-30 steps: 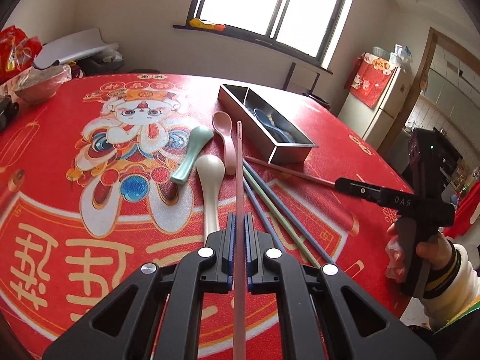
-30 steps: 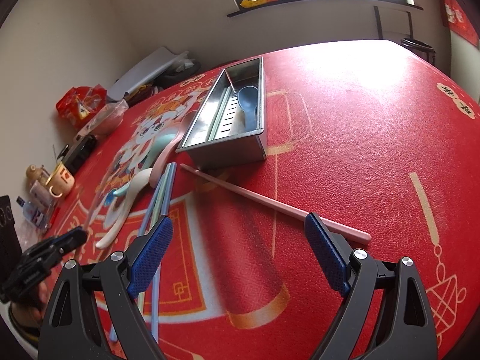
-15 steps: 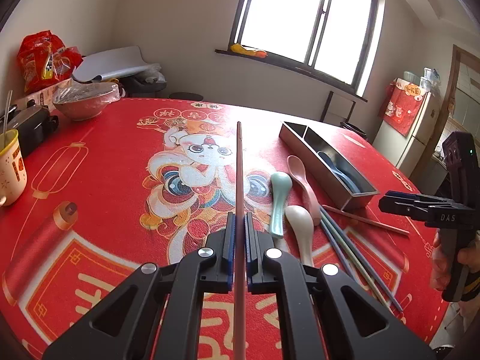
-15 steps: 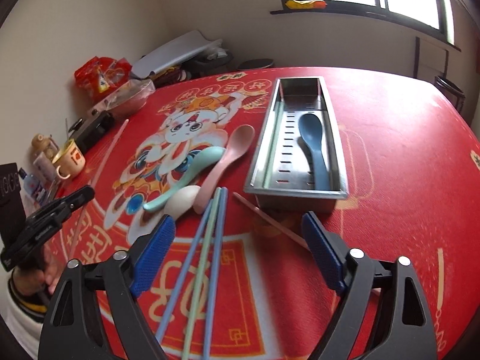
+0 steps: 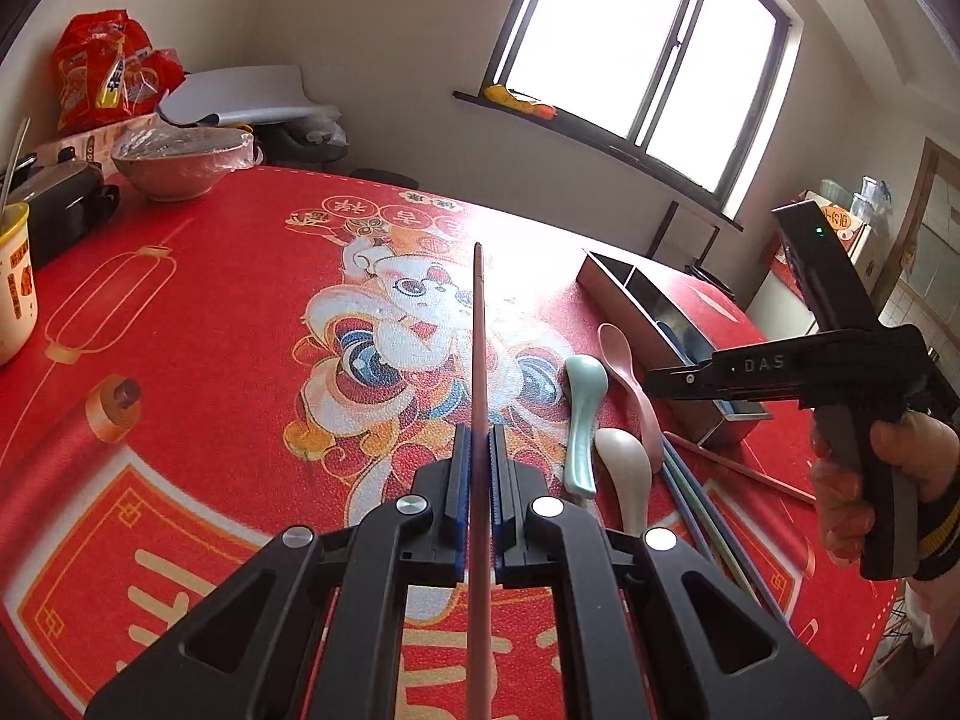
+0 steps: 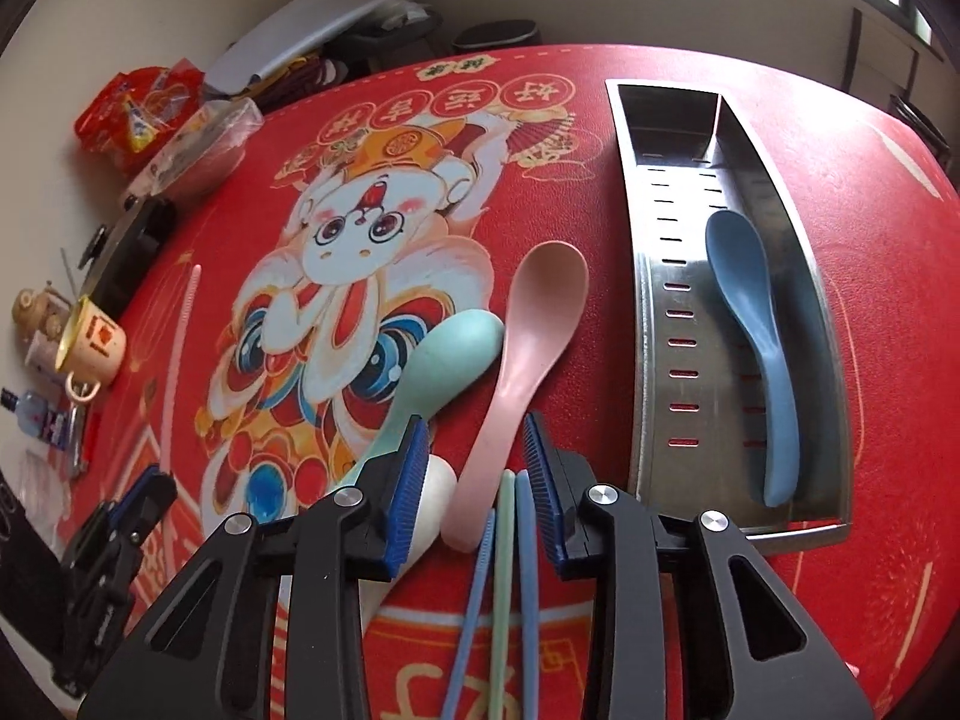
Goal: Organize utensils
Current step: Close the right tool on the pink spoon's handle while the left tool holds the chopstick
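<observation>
My left gripper (image 5: 478, 450) is shut on a pink chopstick (image 5: 479, 348) and holds it above the red tablecloth, away from the other utensils. My right gripper (image 6: 475, 441) is open, its blue pads either side of the handle of a pink spoon (image 6: 528, 324). A teal spoon (image 6: 444, 354) and a white spoon (image 6: 429, 504) lie left of it. Three chopsticks (image 6: 507, 570), blue and green, lie beneath the gripper. A steel utensil tray (image 6: 651, 324) on the right holds a blue spoon (image 6: 750, 324). A second pink chopstick (image 5: 738, 462) lies by the tray.
A yellow mug (image 6: 90, 342), a black case (image 6: 129, 252), a covered bowl (image 5: 180, 162) and red snack bags (image 5: 102, 78) stand along the table's left edge. The left gripper also shows in the right wrist view (image 6: 114, 546).
My left gripper lifted the pink chopstick and swung it left, away from the utensils. My right gripper moved from the second pink chopstick over to the pink spoon's handle and narrowed.
</observation>
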{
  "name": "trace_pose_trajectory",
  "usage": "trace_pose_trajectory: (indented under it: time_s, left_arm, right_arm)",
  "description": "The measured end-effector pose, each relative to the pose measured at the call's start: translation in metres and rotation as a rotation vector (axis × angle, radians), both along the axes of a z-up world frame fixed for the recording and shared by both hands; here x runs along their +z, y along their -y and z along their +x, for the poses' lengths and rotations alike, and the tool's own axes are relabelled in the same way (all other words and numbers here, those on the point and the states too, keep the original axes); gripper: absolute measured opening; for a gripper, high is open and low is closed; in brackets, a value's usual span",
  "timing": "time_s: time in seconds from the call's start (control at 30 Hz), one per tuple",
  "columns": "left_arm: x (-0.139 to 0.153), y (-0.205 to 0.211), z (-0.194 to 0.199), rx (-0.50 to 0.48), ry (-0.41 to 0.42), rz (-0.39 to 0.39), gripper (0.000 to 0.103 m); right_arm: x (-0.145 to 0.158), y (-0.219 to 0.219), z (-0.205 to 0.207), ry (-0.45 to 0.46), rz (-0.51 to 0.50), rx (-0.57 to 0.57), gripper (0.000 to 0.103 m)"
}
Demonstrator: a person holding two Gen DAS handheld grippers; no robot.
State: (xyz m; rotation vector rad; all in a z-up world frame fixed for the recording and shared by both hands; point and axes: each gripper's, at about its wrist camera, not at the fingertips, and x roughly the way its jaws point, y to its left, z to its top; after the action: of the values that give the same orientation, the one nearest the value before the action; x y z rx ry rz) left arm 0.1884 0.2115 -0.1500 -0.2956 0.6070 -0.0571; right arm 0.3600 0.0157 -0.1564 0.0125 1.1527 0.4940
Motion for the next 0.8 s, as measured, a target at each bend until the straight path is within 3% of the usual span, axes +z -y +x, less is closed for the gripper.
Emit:
trace_pose_trajectory:
  time_s: [0.33, 0.53, 0.67, 0.8]
  left_arm:
    - [0.0, 0.002, 0.001, -0.004, 0.001, 0.006, 0.006]
    - [-0.001, 0.001, 0.0, -0.001, -0.002, 0.001, 0.006]
    - [-0.001, 0.0, 0.001, 0.001, -0.004, -0.004, 0.006]
    - [-0.002, 0.0, 0.001, 0.0, -0.009, -0.004, 0.006]
  right_arm:
    - [-0.017, -0.011, 0.01, -0.017, -0.083, -0.072, 0.029]
    - [-0.019, -0.016, 0.018, 0.002, -0.115, -0.083, 0.022]
    - [-0.016, -0.008, 0.018, -0.002, -0.058, -0.085, 0.014]
    - [-0.009, -0.001, 0.012, 0.011, -0.007, -0.068, 0.014]
